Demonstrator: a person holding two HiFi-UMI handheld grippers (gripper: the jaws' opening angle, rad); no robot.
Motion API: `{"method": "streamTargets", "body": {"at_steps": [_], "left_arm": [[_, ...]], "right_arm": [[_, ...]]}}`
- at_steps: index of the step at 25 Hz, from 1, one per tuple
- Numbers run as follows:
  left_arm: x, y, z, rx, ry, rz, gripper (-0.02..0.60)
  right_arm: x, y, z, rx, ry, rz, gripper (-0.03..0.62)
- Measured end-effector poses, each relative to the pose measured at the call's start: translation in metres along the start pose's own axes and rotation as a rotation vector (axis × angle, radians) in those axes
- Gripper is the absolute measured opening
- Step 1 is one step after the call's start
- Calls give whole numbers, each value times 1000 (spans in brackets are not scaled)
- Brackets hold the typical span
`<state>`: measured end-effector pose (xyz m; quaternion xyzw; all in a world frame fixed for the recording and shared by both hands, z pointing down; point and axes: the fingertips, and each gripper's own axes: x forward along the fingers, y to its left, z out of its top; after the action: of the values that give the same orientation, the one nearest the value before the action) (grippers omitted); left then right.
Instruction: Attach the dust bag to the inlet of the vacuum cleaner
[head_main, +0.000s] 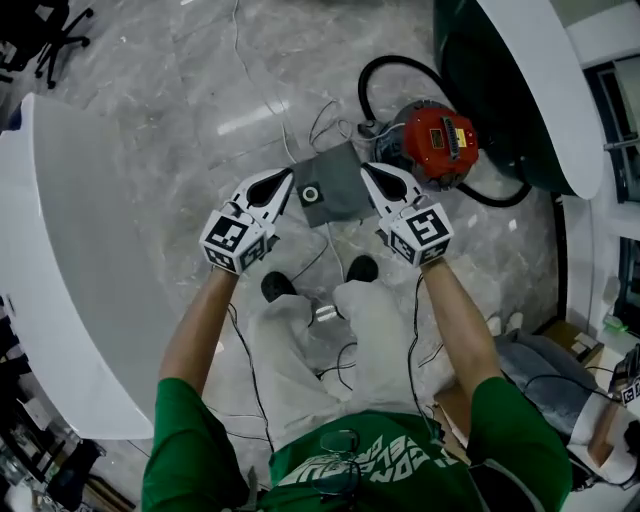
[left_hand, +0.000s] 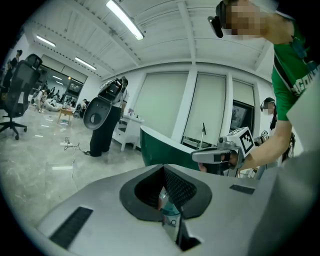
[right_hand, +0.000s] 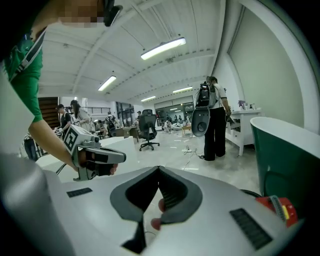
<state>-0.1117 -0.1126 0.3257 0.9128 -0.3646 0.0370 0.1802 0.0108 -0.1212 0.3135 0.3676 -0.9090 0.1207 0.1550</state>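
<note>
A grey dust bag (head_main: 345, 185) with a white ring collar (head_main: 311, 194) lies flat on the marble floor. Just right of it stands the red vacuum cleaner (head_main: 437, 140), with its black hose (head_main: 385, 65) looping behind; a red corner of the vacuum cleaner (right_hand: 278, 210) shows in the right gripper view. My left gripper (head_main: 288, 176) hangs above the bag's left edge, jaws together and holding nothing. My right gripper (head_main: 366, 168) hangs above the bag's right edge, also shut and empty. Each gripper view looks out level across the room at the other gripper, left gripper (right_hand: 122, 157) and right gripper (left_hand: 196, 156).
A white curved table (head_main: 80, 250) runs along the left. A green-sided counter (head_main: 520, 90) curves at the upper right, close behind the vacuum. Thin cables (head_main: 320, 125) trail over the floor, some by my feet (head_main: 362, 268). A person with a backpack machine (right_hand: 215, 120) stands farther off.
</note>
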Motion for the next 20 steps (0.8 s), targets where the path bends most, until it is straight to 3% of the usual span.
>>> {"method": "streamTargets", "body": {"at_steps": [11,20], "left_arm": [[64,83,-217,30,120,-80,2],[96,134,-318,52,97,-117,2]], "right_arm": [[103,-21,-186,-34,5,77,8],[179,-19,-287,-80,-1,179,8]]}}
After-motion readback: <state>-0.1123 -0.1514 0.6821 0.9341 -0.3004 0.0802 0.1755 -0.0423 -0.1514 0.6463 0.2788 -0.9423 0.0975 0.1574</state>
